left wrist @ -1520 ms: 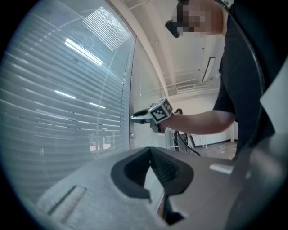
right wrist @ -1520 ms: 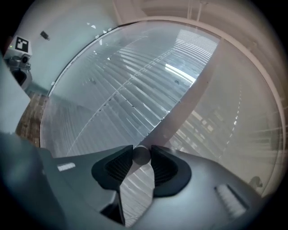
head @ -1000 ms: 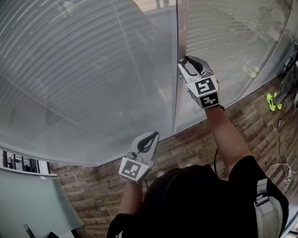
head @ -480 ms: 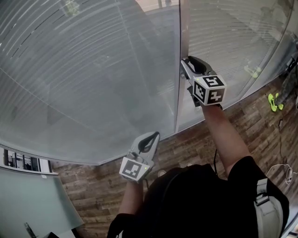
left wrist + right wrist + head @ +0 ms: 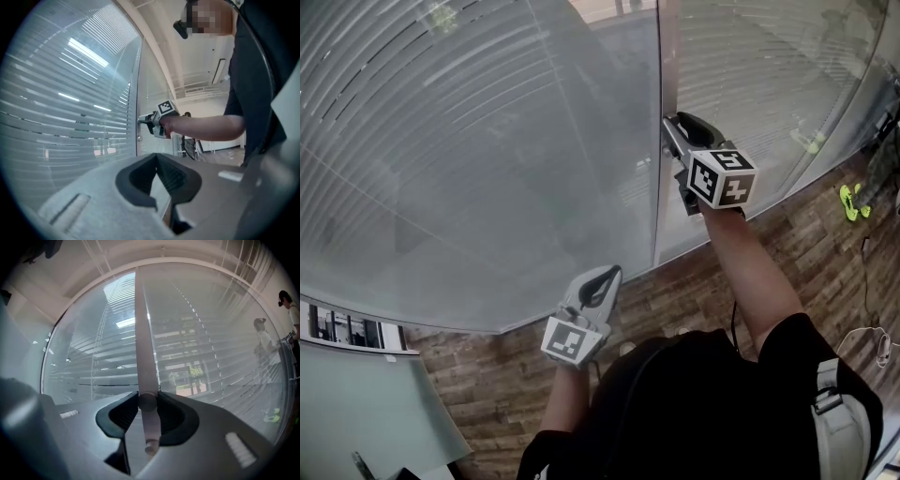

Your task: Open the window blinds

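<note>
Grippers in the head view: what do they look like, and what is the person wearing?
The left gripper and right gripper are pale grey, with dark-lined jaws that curve into a loop. Each carries a white cube printed with black square markers. The person wears a black short-sleeved top and a grey strap over the right shoulder.

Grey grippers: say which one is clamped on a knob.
The right gripper: its jaws pinch the small round grey knob on the metal window post. The left gripper is shut on nothing.
</note>
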Demonstrator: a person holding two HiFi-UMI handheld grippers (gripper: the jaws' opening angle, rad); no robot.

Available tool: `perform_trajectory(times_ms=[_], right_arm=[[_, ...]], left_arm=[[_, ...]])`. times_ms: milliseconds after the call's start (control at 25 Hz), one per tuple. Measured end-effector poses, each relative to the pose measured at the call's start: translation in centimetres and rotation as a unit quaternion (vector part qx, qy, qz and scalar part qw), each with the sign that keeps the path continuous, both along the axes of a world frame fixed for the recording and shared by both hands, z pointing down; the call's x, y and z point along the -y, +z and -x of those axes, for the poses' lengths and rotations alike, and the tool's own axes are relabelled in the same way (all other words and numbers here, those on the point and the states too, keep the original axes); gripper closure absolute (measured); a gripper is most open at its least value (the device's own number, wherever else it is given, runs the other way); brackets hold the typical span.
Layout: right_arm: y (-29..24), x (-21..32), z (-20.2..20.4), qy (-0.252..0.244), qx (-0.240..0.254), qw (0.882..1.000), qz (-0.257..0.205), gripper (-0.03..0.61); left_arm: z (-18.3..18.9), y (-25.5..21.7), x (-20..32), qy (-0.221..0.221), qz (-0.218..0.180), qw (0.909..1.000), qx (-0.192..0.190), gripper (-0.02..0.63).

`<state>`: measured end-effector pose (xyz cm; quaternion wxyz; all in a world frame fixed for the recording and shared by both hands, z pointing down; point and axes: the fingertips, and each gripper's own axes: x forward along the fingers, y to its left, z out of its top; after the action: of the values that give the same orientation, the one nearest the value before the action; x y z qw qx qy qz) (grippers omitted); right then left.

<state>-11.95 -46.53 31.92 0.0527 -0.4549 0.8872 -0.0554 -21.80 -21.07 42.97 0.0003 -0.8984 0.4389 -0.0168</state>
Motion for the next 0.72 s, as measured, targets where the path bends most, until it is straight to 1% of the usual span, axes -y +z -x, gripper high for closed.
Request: perform_trajectory(times_ms=[600, 640, 720], right_arm=[[0.01, -0.03, 0.21, -0.007, -0.009, 1.000, -0.003, 0.445], [-0.05, -0.06, 0.16, -0.010, -0.010, 1.000, -0.004, 0.441], [-0.22, -0.20, -0.06, -0.016, -0.014, 1.000, -0.010, 0.405]], left_arm=[[-0.40, -0.11, 0.20, 0.005, -0.004, 1.0000, -0.001, 0.609], [-0.51, -0.16, 0.22, 0.005, -0.005, 1.0000, -0.002, 0.609], [-0.72, -0.27, 0.22, 0.005, -0.006, 1.0000, -0.003, 0.609]])
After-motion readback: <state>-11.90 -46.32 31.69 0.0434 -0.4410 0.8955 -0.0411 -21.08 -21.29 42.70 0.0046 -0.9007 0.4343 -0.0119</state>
